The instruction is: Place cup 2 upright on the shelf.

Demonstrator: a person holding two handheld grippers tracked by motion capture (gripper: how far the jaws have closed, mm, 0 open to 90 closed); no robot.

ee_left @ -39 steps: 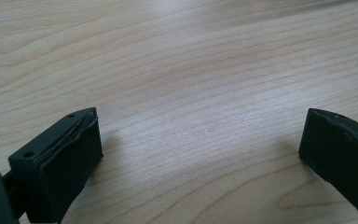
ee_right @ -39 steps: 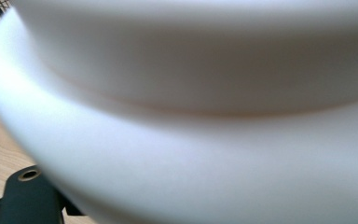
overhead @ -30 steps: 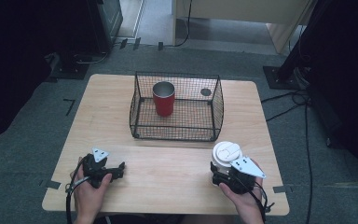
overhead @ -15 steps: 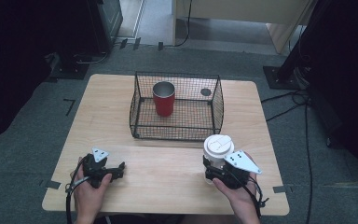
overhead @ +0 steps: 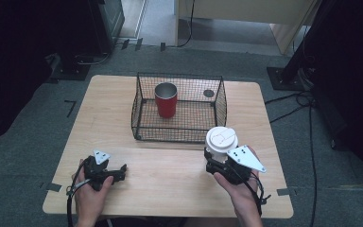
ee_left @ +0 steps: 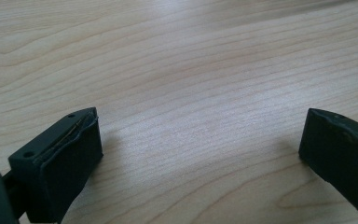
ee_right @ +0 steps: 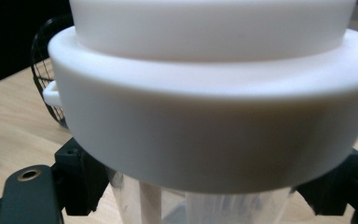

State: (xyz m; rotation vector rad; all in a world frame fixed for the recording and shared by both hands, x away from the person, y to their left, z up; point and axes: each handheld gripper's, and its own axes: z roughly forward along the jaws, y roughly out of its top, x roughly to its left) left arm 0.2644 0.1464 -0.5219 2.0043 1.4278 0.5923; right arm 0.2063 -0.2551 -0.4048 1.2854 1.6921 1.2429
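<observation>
The right gripper (overhead: pixel 216 163) clamps a clear cup (ee_right: pixel 186 205) below its white lid (overhead: pixel 221 138), which hides the contents, apparently empty; the left gripper (ee_left: pixel 200 154) gapes over bare table (ee_left: pixel 177 70).

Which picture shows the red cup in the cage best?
The high view. There the red cup stands upright and whole inside the wire basket, seen through the open top. The right gripper view catches just an edge of that basket behind a white lid; the left gripper view looks at bare table.

The high view looks down on the table (overhead: pixel 170 179); both tool cameras sit close above its wood.
</observation>
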